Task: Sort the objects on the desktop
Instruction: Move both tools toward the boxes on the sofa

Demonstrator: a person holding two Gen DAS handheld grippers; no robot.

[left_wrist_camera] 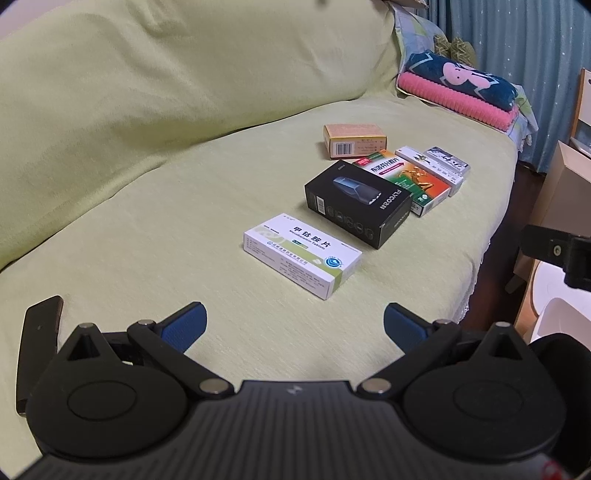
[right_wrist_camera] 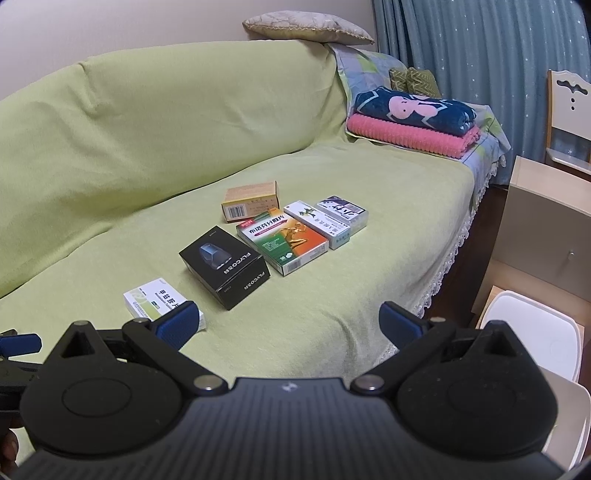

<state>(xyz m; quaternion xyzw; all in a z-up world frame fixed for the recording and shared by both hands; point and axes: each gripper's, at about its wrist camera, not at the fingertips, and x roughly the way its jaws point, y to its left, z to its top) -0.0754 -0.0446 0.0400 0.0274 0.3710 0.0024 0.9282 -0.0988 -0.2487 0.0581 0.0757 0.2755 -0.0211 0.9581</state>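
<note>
Several boxes lie on a green-covered sofa seat (left_wrist_camera: pixel 147 229). A white and green medicine box (left_wrist_camera: pixel 302 255) is nearest, also in the right wrist view (right_wrist_camera: pixel 155 301). Behind it lie a black box (left_wrist_camera: pixel 357 205) (right_wrist_camera: pixel 224 266), an orange-green box (left_wrist_camera: pixel 404 181) (right_wrist_camera: pixel 282 240), a narrow white box (left_wrist_camera: pixel 430 168) (right_wrist_camera: pixel 318 223), a small grey-white box (left_wrist_camera: pixel 448 161) (right_wrist_camera: pixel 343 212) and a tan box (left_wrist_camera: pixel 355 141) (right_wrist_camera: pixel 250 201). My left gripper (left_wrist_camera: pixel 294 325) is open and empty, short of the white box. My right gripper (right_wrist_camera: pixel 288 323) is open and empty, right of that box.
Folded pink and dark blue towels (right_wrist_camera: pixel 413 120) lie at the sofa's far right end. A cushion (right_wrist_camera: pixel 306 27) rests on the backrest. Beige furniture (right_wrist_camera: pixel 546 221) and a white bin (right_wrist_camera: pixel 528 332) stand right of the sofa edge. A black flat object (left_wrist_camera: pixel 37 339) lies by my left gripper.
</note>
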